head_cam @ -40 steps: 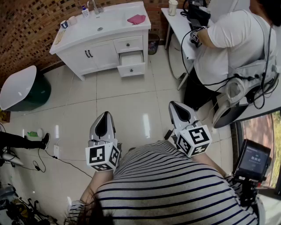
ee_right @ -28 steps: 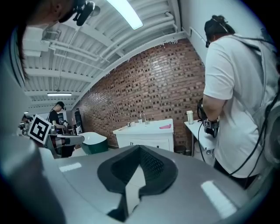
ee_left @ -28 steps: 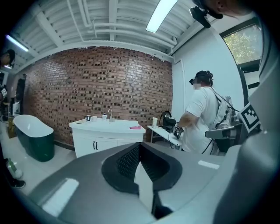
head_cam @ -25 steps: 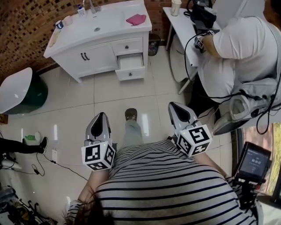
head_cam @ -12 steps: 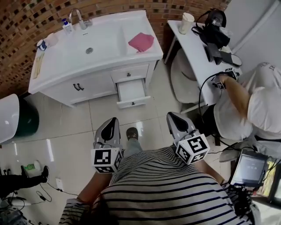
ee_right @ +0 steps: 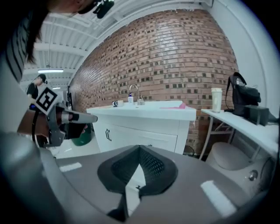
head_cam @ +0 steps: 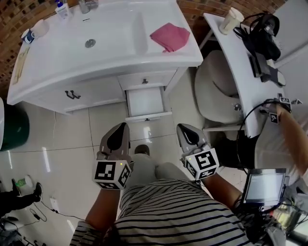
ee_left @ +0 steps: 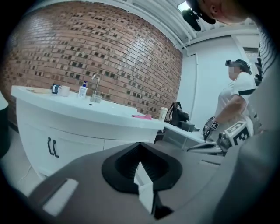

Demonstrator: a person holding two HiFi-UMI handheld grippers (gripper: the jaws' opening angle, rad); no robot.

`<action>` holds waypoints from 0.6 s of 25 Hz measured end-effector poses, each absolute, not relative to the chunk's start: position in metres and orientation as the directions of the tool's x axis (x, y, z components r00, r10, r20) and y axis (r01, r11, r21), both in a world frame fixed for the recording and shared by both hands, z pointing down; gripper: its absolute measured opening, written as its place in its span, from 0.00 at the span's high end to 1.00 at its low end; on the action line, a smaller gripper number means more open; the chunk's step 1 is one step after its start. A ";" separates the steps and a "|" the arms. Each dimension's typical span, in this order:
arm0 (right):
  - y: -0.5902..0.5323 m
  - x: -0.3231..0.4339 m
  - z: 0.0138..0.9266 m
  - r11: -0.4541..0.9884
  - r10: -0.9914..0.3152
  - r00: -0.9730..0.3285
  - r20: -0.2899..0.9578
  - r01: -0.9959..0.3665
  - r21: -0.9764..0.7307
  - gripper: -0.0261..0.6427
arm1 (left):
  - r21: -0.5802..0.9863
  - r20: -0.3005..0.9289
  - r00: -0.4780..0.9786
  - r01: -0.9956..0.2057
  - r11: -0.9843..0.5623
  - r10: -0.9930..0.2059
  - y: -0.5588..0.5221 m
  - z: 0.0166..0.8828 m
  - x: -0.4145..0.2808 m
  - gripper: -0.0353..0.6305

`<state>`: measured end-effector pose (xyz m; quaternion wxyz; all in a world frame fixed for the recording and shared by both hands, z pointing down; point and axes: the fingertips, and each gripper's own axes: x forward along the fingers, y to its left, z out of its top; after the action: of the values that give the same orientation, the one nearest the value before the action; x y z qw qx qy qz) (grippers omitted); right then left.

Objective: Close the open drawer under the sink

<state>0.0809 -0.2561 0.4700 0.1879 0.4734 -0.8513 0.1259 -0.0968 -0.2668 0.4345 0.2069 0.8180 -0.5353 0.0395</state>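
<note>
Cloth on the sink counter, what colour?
The cloth is pink; the head view shows it best.

The white open drawer (head_cam: 146,102) runs back under the white sink counter (head_cam: 144,60), so its rear is hidden and its inside is hard to judge. In the left gripper view the left gripper's (ee_left: 140,144) grey body covers it. The head view's edges cut the dark green round bin (head_cam: 17,132) and the metal tap (head_cam: 85,6).
</note>
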 end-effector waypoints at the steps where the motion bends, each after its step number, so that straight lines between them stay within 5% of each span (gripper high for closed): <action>1: -0.264 0.079 0.503 0.522 -0.763 -0.479 0.434 -0.852 -0.022 0.96 | 0.289 0.277 0.420 -0.894 -0.342 -0.864 -0.273 0.456 -0.096 0.92; 9: -0.295 0.056 0.732 0.528 -0.757 -0.497 0.424 -0.848 -0.050 0.96 | 0.277 0.175 0.495 -0.854 -0.439 -0.851 -0.304 0.578 -0.059 0.92; 15: -0.304 0.057 0.821 0.509 -0.783 -0.478 0.398 -0.860 -0.032 0.96 | 0.325 0.178 0.395 -0.888 -0.325 -0.901 -0.291 0.644 -0.071 0.92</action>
<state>0.0569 -0.3044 0.8211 0.1688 0.4823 -0.8520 0.1143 -0.0709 -0.2909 0.6435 0.1878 0.8138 -0.5497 -0.0173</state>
